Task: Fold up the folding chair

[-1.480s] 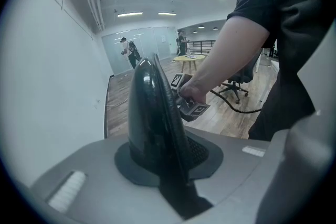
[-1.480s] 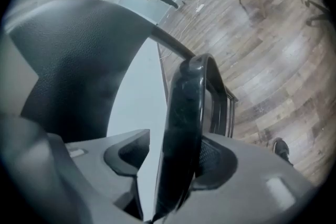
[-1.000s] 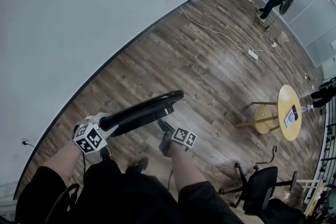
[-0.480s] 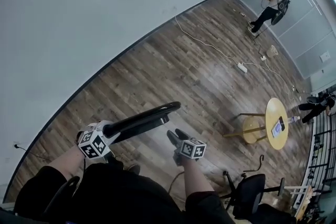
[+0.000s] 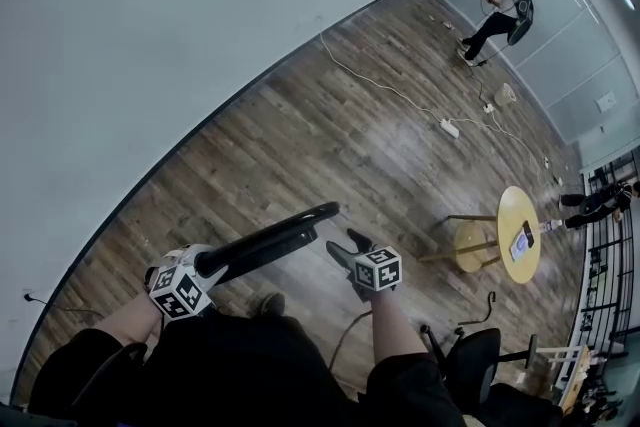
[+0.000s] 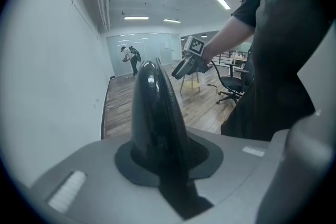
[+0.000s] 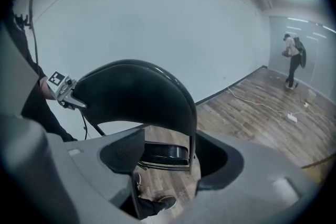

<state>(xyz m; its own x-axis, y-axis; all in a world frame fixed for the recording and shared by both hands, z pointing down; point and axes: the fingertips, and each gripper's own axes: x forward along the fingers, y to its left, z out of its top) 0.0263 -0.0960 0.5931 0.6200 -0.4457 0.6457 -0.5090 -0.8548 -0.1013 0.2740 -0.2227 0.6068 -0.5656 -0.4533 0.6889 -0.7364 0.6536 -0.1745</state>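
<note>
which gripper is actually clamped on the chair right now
The left gripper: it pinches the folding chair by its backrest. The right gripper has just been opening its jaws, nothing between them.

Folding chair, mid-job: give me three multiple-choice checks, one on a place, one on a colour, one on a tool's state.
1. Where does the left tool grip the folding chair?
A the backrest's edge
B a leg
C the seat

2. The round table has a top that is:
A yellow
B black
C white

3. The right tool is:
A shut on the chair
B open, off the chair
C shut on a cable

Key:
1. A: its own view shows the jaws clamped on the black curved edge.
2. A: the yellow top shows at the head view's right.
3. B: the jaws stand apart, having just been opening, with the chair only seen beyond the gap.
</note>
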